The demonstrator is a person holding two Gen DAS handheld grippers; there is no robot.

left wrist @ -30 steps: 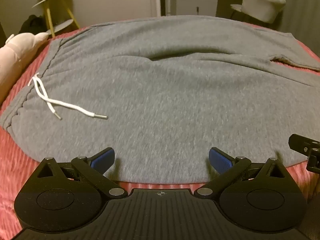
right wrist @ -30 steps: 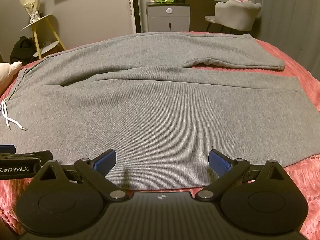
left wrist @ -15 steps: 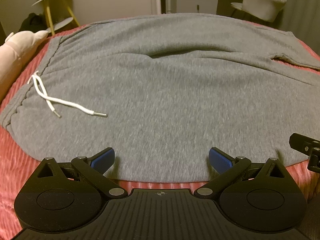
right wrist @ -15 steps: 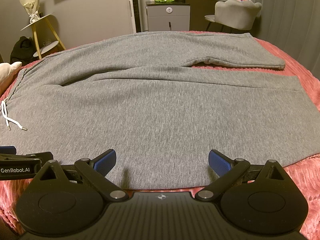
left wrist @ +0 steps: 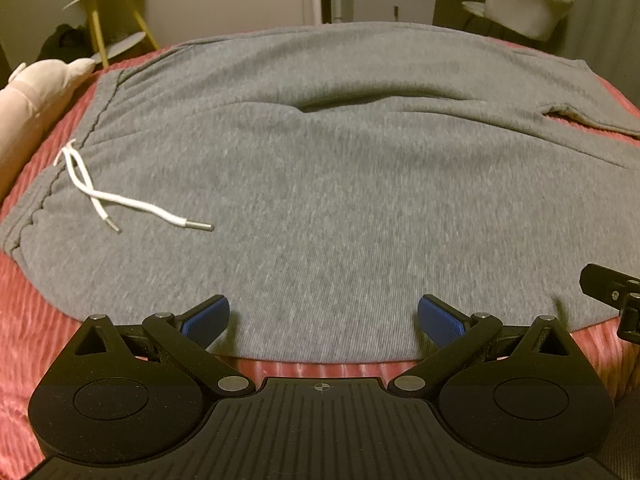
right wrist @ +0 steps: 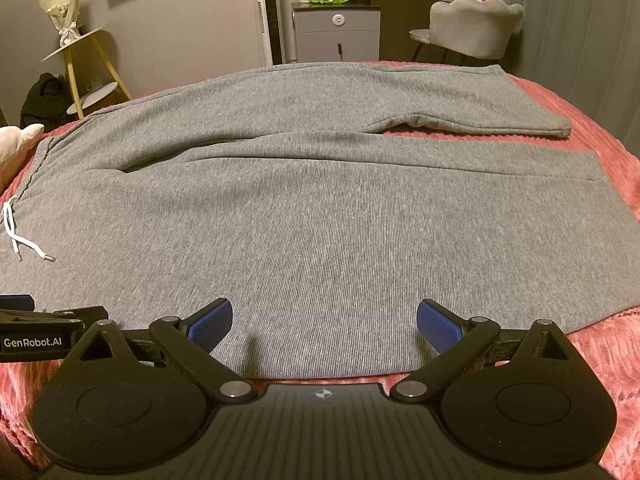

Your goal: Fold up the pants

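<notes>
Grey sweatpants (left wrist: 340, 184) lie flat across a pink ribbed bedspread (left wrist: 24, 320), waistband to the left with a white drawstring (left wrist: 132, 204). In the right wrist view the pants (right wrist: 340, 220) show both legs running right, the far leg (right wrist: 460, 100) apart from the near one. My left gripper (left wrist: 323, 316) is open and empty, low at the pants' near edge below the waist area. My right gripper (right wrist: 324, 318) is open and empty at the near edge of the near leg. The left gripper's side shows at the left of the right wrist view (right wrist: 36, 340).
A pale plush toy (left wrist: 36, 96) lies at the bed's left edge. Beyond the bed stand a yellow-legged side table (right wrist: 80, 60), a grey cabinet (right wrist: 336, 28) and a light chair (right wrist: 472, 28). The bedspread (right wrist: 600, 360) shows at the near and right edges.
The left wrist view has dipped slightly lower and closer to the pants' near edge. The right gripper has hardly moved. Both stay open.
</notes>
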